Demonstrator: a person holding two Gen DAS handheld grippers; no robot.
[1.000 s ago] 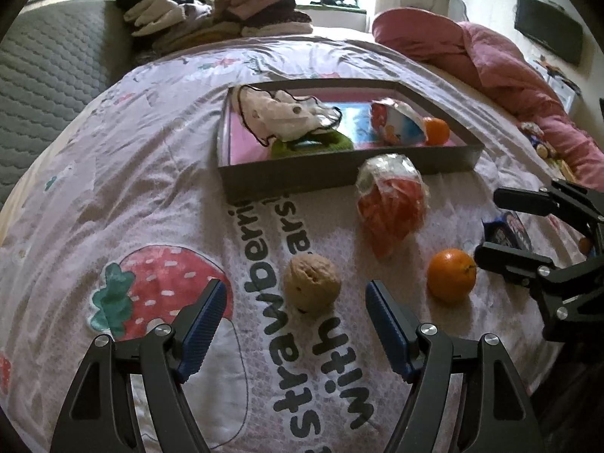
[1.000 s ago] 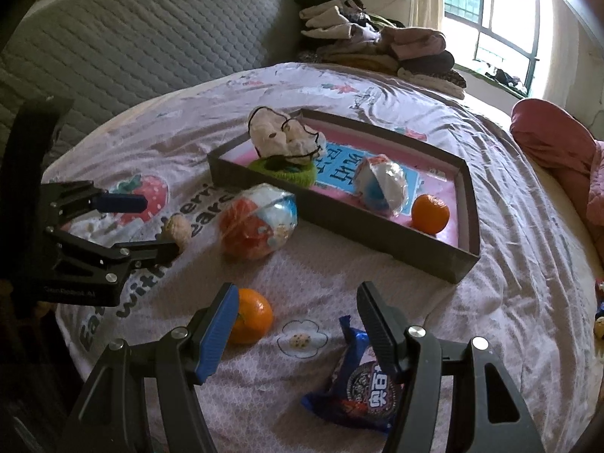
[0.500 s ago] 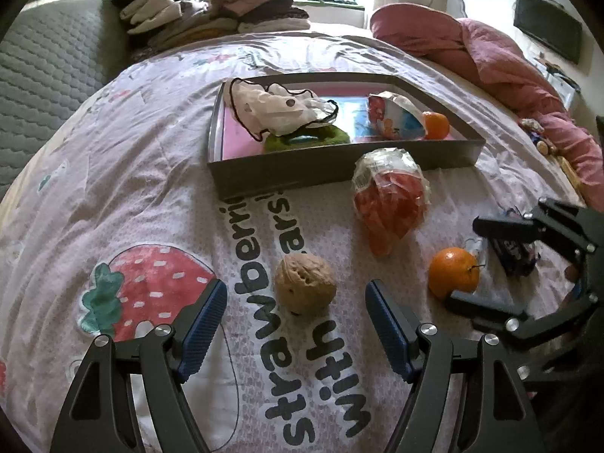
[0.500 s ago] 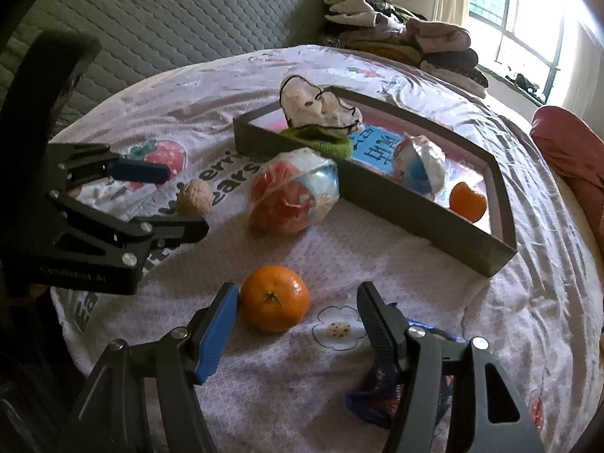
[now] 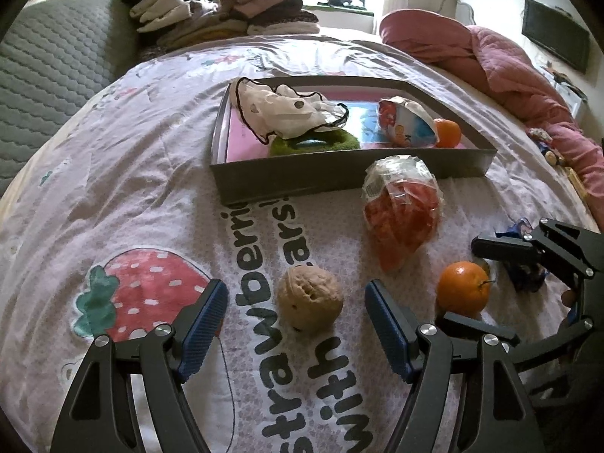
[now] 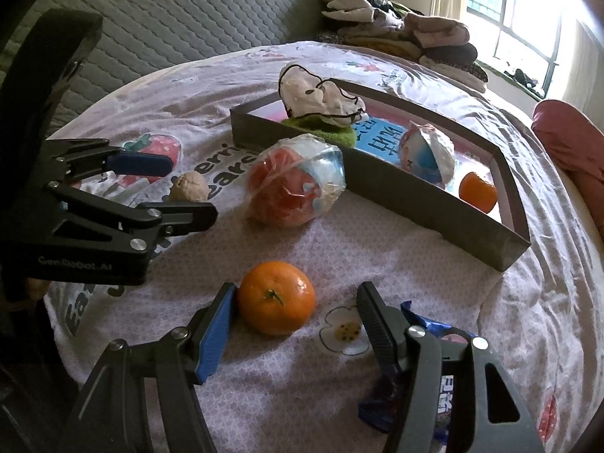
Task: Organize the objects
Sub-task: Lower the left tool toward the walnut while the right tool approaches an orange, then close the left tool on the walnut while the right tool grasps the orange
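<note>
A walnut [image 5: 310, 304] lies on the printed bedspread between the fingers of my left gripper [image 5: 296, 324], which stands open around it without touching. My right gripper [image 6: 296, 324] is open with an orange mandarin [image 6: 276, 297] between its fingers; the left pad [image 6: 217, 334] is at the fruit's side, the right pad stands apart. The same walnut [image 6: 188, 187], left gripper [image 6: 177, 192], mandarin [image 5: 463, 292] and right gripper [image 5: 464, 281] show in the opposite views. A grey tray [image 5: 339, 179] holds a white cloth, a green ring, a wrapped ball and a second mandarin [image 5: 447, 133].
A clear bag of red and blue items [image 5: 402, 205] lies before the tray wall [image 6: 396, 192]. A blue snack packet [image 6: 434, 389] sits under my right gripper's right finger. Folded clothes [image 5: 226, 11] and a pink duvet [image 5: 509, 75] lie at the bed's far end.
My right gripper has come down and leftward, so the mandarin now sits between its fingers. My left gripper has edged closer around the walnut.
</note>
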